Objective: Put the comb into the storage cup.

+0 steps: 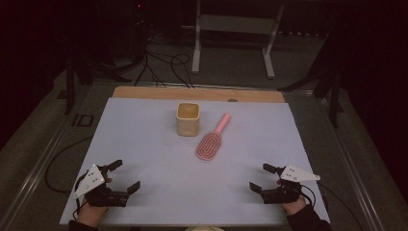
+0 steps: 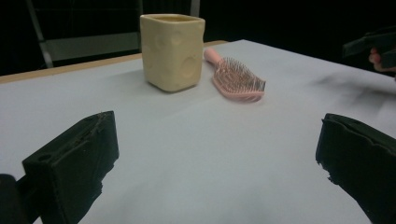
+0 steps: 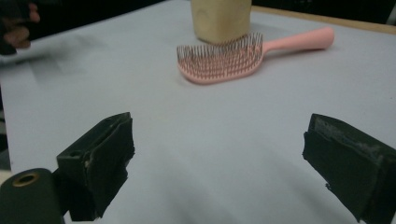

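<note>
A cream square cup (image 1: 187, 119) (image 2: 172, 50) (image 3: 220, 19) stands upright on the white table sheet (image 1: 144, 144). A pink hairbrush (image 1: 212, 138) (image 2: 235, 77) (image 3: 243, 57) lies bristles up just right of the cup, its handle pointing to the far right. My left gripper (image 1: 123, 176) (image 2: 215, 158) rests open near the front left edge with nothing between its jaws. At the front right, my right gripper (image 1: 262, 177) (image 3: 224, 158) is open and holds nothing. Both are well short of the cup and brush.
A wooden strip (image 1: 197, 94) borders the sheet's far edge. Beyond it are cables (image 1: 163, 62) on the floor and a metal table frame (image 1: 233, 33). Bare sheet lies between the grippers and around the objects.
</note>
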Demonstrator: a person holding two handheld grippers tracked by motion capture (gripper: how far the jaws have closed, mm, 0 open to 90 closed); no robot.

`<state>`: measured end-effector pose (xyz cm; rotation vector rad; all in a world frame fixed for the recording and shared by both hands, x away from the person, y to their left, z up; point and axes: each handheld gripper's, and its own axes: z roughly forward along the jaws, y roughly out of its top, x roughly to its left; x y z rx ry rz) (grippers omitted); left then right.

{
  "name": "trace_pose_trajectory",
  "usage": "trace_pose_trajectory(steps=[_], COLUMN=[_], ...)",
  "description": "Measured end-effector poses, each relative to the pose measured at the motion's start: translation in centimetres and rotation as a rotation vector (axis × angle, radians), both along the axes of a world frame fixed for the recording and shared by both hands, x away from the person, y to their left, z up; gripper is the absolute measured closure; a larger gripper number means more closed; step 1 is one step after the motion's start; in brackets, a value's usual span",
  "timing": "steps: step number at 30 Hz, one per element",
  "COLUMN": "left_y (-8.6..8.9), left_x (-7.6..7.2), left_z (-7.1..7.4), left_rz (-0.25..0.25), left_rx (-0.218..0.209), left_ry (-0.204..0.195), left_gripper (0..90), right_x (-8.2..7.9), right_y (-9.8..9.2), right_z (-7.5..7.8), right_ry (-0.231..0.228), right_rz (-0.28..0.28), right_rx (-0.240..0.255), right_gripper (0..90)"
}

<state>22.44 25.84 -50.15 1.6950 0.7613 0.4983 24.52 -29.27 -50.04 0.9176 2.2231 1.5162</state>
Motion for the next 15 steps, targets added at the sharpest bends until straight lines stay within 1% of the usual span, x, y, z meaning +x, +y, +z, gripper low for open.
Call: trace_pose_trajectory(steps=[2, 3, 5, 7, 8, 9, 10, 12, 15], left_y=[0.02, 0.04, 0.06, 0.01, 0.0, -0.02, -0.02, -0.01, 0.08], left_x=[-0.04, -0.06, -0.05, -0.02, -0.02, -0.04, -0.06, -0.11, -0.18], left_z=[0.04, 0.05, 0.04, 0.05, 0.06, 0.09, 0.09, 0.13, 0.08], left_rz=[0.005, 0.008, 0.017, 0.02, 0.019, 0.022, 0.023, 0.029, 0.032], left_rx=[0.008, 0.004, 0.007, 0.009, 0.007, 0.006, 0.007, 0.013, 0.012], left_ry=[-0.008, -0.011, -0.006, -0.005, -0.005, -0.004, -0.006, -0.01, -0.011], left_gripper=[0.1, 0.1, 0.1, 0.1, 0.1, 0.1, 0.1, 0.1, 0.1], right_x=[-0.08, -0.13, -0.24, -0.31, -0.34, -0.33, -0.28, -0.24, -0.2], right_y=[0.06, 0.1, 0.14, 0.18, 0.21, 0.26, 0.35, 0.45, 0.54], right_z=[0.02, 0.06, 0.13, 0.14, 0.14, 0.15, 0.18, 0.18, 0.19], right_ry=[0.005, 0.008, 0.007, 0.015, 0.015, 0.02, 0.032, 0.042, 0.04], right_rz=[0.003, 0.009, 0.008, 0.008, 0.008, 0.006, 0.016, 0.025, 0.028], right_rx=[-0.006, -0.006, -0.016, -0.019, -0.03, -0.033, -0.038, -0.029, -0.037], right_gripper=[8.3, 8.3, 8.3, 8.3, 8.3, 8.3, 8.3, 8.2, 8.2])
